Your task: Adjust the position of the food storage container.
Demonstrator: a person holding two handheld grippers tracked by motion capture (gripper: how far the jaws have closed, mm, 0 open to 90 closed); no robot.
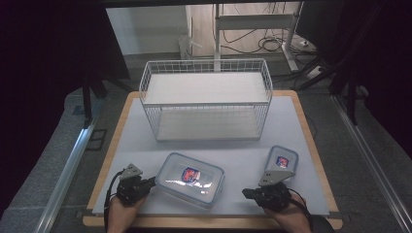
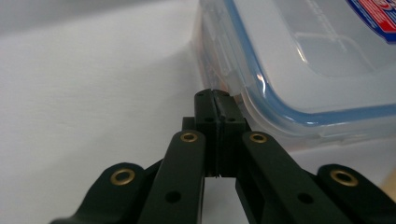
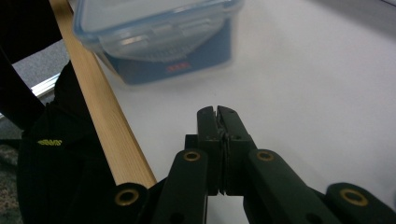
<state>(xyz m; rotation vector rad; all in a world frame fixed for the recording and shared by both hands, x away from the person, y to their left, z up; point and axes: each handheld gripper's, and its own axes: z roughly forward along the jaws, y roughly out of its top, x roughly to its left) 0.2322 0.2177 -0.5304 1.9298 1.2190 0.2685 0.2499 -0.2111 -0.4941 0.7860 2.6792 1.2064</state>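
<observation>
Claws [image 2: 215,100] closed; left apparently touching large container [image 2: 299,60].

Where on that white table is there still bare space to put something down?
Bare mat lies left of the wire rack, and a strip runs between the rack and the two containers. The front is crowded: large container, small container, left gripper, right gripper.
</observation>
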